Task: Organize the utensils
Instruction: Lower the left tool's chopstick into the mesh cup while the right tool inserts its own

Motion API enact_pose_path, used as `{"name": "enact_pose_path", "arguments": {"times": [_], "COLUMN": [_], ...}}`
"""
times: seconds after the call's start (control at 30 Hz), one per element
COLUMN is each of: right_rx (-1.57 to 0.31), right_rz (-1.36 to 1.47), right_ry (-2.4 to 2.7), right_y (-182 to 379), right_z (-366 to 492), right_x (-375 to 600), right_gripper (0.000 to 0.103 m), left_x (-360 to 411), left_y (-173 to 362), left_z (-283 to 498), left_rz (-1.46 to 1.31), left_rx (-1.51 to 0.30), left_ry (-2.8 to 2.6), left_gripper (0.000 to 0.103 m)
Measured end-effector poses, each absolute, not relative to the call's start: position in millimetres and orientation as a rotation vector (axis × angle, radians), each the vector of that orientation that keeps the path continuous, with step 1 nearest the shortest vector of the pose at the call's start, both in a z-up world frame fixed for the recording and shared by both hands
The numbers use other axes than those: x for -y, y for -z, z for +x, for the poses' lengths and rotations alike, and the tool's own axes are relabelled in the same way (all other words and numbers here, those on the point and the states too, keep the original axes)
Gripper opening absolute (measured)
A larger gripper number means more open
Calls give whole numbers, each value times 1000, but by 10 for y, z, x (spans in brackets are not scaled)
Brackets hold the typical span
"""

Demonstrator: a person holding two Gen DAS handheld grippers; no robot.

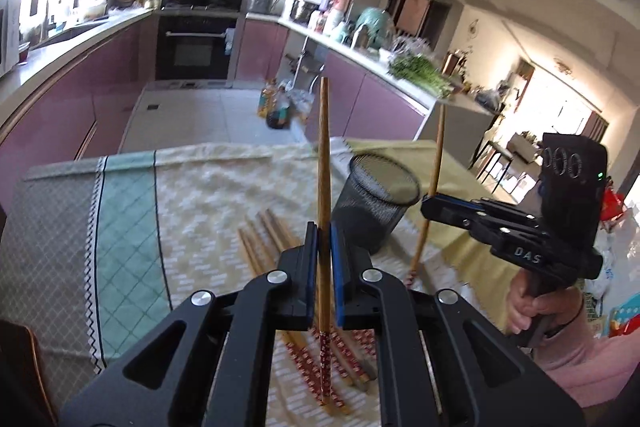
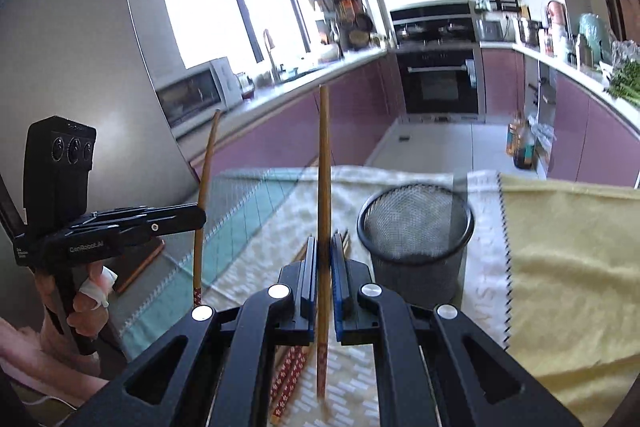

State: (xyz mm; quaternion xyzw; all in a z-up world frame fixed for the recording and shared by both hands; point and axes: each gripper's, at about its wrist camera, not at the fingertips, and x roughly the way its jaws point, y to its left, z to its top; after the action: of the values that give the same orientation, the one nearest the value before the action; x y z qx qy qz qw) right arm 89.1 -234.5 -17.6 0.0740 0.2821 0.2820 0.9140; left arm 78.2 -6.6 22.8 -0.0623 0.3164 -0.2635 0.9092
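L gripper (image 1: 324, 247) clamps chopstick (image 1: 323, 163) upright | R gripper (image 2: 324, 259) clamps its chopstick (image 2: 323, 167), above cloth beside cup (image 2: 416, 227) | risk I see: thin grip, sticks pivot, miss rim

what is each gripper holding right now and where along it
Each holds one chopstick upright: left gripper clamps its chopstick above the red patterned end; right gripper grips its chopstick similarly low.

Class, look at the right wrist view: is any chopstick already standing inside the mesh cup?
No: the mesh cup shows only its bare mesh inside.
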Motion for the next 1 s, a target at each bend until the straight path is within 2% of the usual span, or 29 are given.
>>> {"name": "enact_pose_path", "arguments": {"times": [0.53, 0.73, 1.0], "right_rx": [-365, -369, -525], "right_rz": [123, 110, 104], "right_ry": [-525, -475, -482], "right_y": [-560, -494, -107], "right_z": [1210, 1464, 1765], "right_x": [2784, 2854, 2793], "right_gripper": [6, 5, 5], "left_x": [693, 1053, 1344], "left_y": [-1131, -1071, -597], "left_z": [1341, 1608, 1813], "left_rz": [-190, -172, -115], "left_rx": [-405, -368, -477], "left_ry": [579, 554, 556], "left_gripper": [7, 7, 7]}}
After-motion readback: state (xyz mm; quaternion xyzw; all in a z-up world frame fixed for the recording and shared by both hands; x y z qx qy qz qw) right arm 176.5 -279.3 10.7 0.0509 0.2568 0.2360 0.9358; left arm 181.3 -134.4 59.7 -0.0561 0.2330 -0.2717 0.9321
